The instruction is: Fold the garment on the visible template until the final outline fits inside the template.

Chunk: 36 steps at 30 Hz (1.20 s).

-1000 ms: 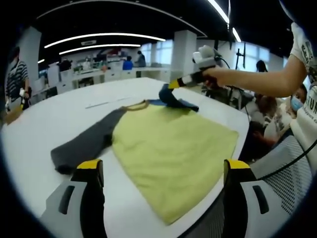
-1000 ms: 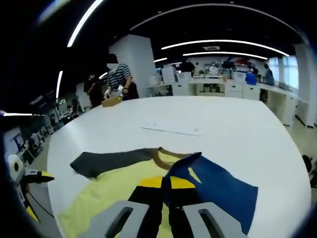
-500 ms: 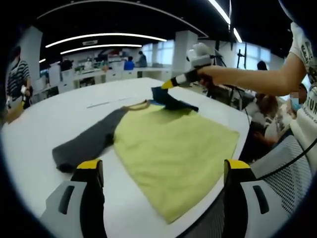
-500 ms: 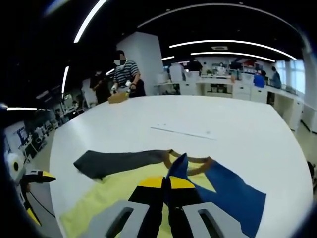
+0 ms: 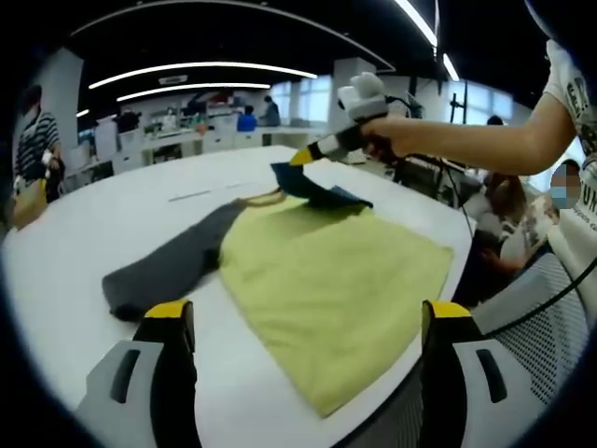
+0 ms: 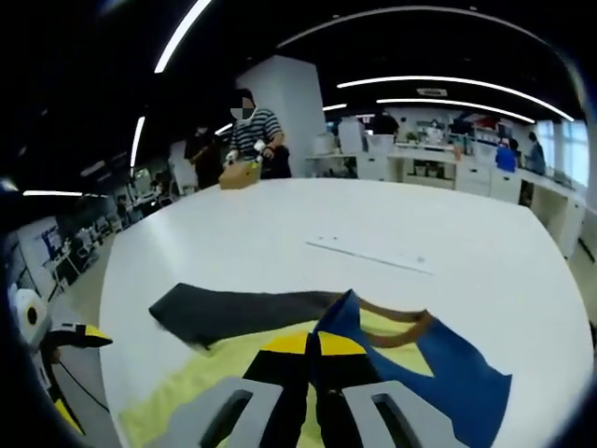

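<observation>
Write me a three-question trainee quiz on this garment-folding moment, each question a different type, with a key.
1. True or false: the right gripper is shut on the blue sleeve.
2. Multiple choice: the grey sleeve is A) lying flat on the white table, B) lifted by a gripper, C) folded over the yellow-green body.
3. Fill in: the left gripper has its jaws ____, holding nothing.

Key: 1 true; 2 A; 3 open.

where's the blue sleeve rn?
The blue sleeve is pinched in the right gripper, lifted above the garment's brown collar; in the left gripper view it hangs over the yellow body's far edge.
</observation>
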Each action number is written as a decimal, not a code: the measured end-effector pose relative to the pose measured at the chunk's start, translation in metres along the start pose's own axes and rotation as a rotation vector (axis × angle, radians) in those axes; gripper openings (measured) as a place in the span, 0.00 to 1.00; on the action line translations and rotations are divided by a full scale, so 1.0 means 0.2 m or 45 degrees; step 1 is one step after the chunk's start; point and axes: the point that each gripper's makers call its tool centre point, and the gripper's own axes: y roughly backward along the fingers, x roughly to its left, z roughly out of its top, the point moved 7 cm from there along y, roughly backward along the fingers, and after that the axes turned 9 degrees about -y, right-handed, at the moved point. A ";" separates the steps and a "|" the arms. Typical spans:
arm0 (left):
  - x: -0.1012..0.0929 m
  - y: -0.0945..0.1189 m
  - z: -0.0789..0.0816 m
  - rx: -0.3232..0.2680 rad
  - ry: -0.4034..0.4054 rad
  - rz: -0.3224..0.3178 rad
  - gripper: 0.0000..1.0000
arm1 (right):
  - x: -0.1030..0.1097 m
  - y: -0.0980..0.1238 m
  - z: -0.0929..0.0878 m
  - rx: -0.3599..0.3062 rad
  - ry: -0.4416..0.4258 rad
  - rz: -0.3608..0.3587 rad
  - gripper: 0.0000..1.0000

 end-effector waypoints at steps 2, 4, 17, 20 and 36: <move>0.01 0.00 0.00 0.000 0.000 0.004 0.98 | 0.01 -0.01 0.01 0.005 0.007 0.010 0.00; 0.01 0.00 0.00 -0.003 0.002 0.007 0.98 | 0.03 -0.02 0.01 0.010 0.011 0.017 0.00; 0.02 0.01 -0.02 -0.007 0.009 0.012 0.98 | 0.17 -0.11 0.03 0.026 0.072 0.075 0.00; 0.03 0.01 -0.02 -0.009 0.016 0.019 0.98 | 0.20 -0.12 0.03 0.032 0.074 0.089 0.00; 0.06 0.02 -0.05 -0.009 0.027 0.036 0.97 | 0.38 -0.26 -0.17 0.151 0.140 0.169 0.00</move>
